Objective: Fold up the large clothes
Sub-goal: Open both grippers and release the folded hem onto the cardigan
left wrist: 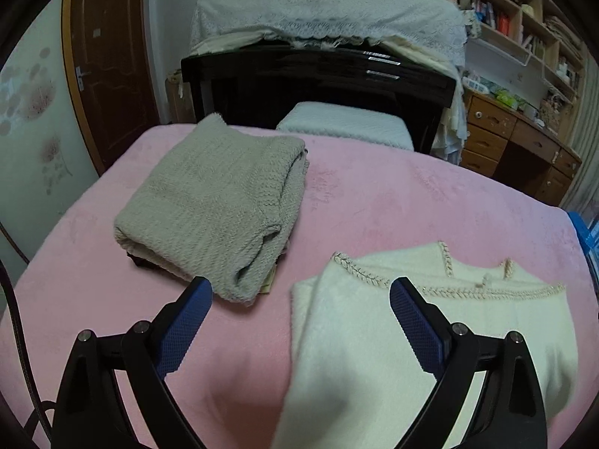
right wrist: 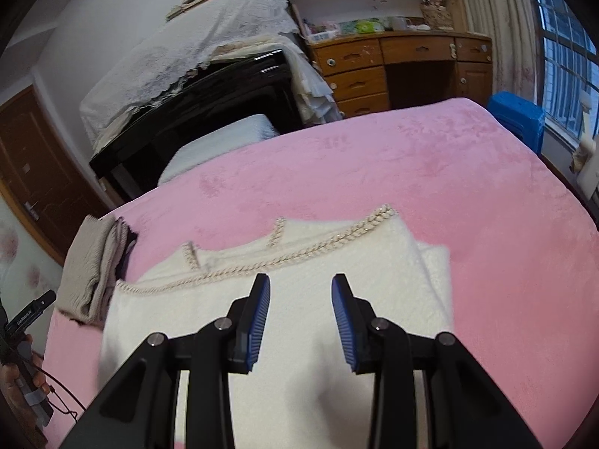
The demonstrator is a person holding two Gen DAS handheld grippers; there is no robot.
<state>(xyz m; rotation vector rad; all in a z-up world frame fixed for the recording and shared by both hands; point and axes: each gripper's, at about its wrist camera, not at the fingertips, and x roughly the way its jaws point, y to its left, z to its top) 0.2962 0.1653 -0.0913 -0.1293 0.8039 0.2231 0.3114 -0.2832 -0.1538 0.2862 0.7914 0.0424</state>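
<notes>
The cream knit garment, trimmed with braided edging, lies folded into a compact rectangle on the pink plush bedspread, so this piece looks essentially done. At about ten o'clock from it in the left wrist view, a grey knit sweater already sits folded on top of something darker. The left gripper hangs released, its jaws spread wide over bare bedspread and the cream edge, holding nothing. The right gripper hovers above the cream fold with its jaws partly apart and empty. What remains is probably stacking or fetching another garment. Beyond the bed stand a black piano under lace cloth, a wooden desk, bookshelves and a window.
</notes>
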